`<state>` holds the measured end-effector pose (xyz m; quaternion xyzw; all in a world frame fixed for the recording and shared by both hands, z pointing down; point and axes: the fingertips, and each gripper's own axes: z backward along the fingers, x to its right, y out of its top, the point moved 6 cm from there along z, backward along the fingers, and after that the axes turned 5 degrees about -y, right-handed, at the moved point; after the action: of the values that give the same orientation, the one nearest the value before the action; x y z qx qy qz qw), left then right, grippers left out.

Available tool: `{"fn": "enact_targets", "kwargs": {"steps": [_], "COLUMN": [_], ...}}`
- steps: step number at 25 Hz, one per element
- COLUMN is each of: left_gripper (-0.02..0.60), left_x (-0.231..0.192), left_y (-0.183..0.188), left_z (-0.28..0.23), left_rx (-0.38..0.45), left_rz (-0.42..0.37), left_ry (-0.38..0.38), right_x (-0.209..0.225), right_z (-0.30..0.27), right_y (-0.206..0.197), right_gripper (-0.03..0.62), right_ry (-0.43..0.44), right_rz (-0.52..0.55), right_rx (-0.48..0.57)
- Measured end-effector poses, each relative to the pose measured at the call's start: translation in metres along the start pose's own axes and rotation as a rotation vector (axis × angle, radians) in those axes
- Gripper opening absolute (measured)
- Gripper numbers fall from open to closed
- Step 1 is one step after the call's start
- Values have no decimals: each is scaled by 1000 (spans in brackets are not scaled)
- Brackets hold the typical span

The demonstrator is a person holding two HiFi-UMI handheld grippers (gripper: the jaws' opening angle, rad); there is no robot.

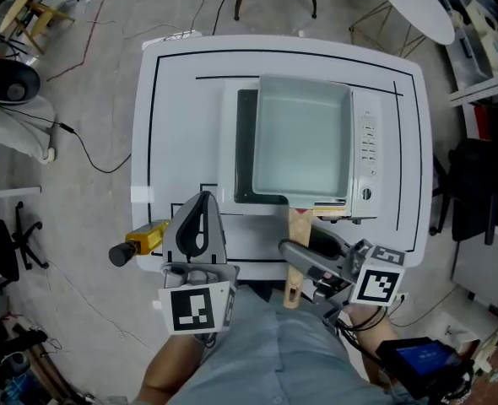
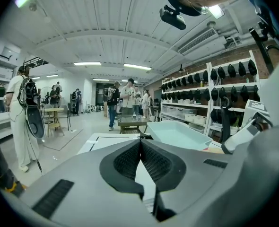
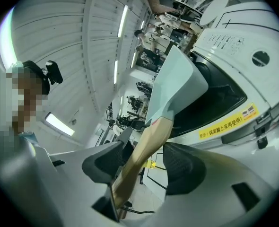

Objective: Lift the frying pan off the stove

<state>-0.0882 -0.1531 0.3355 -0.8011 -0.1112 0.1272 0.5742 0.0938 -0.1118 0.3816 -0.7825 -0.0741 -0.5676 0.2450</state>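
A square pale-green frying pan (image 1: pixel 303 140) rests on the black top of a white stove (image 1: pixel 246 146). Its wooden handle (image 1: pixel 295 264) points toward me. My right gripper (image 1: pixel 300 258) reaches in from the right and is shut on that handle, one finger over it. In the right gripper view the handle (image 3: pixel 146 150) runs between the two dark pads (image 3: pixel 104 162), and the pan (image 3: pixel 177 84) rises beyond over the stove (image 3: pixel 220 96). My left gripper (image 1: pixel 200 218) hovers left of the handle, shut and holding nothing. The left gripper view shows its tips (image 2: pixel 140 141) pressed together, with the pan (image 2: pixel 177 134) ahead to the right.
The stove's control panel (image 1: pixel 367 150) runs down its right side. A yellow tool with a black knob (image 1: pixel 139 243) lies at the white table's (image 1: pixel 177 99) front left edge. Chairs, cables and shelving surround the table. People stand far off (image 2: pixel 125 98).
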Motion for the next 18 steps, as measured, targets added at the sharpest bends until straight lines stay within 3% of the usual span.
{"fn": "enact_targets", "kwargs": {"steps": [18], "left_gripper": [17], "left_x": [-11], "left_y": [-9], "left_z": [-15], "left_rx": [-20], "left_rz": [28], "left_ry": [19], "right_x": [9], "right_z": [-27], "right_y": [5], "right_gripper": [245], "right_ry": [18], "right_rz": [-35], "right_rx": [-92]}}
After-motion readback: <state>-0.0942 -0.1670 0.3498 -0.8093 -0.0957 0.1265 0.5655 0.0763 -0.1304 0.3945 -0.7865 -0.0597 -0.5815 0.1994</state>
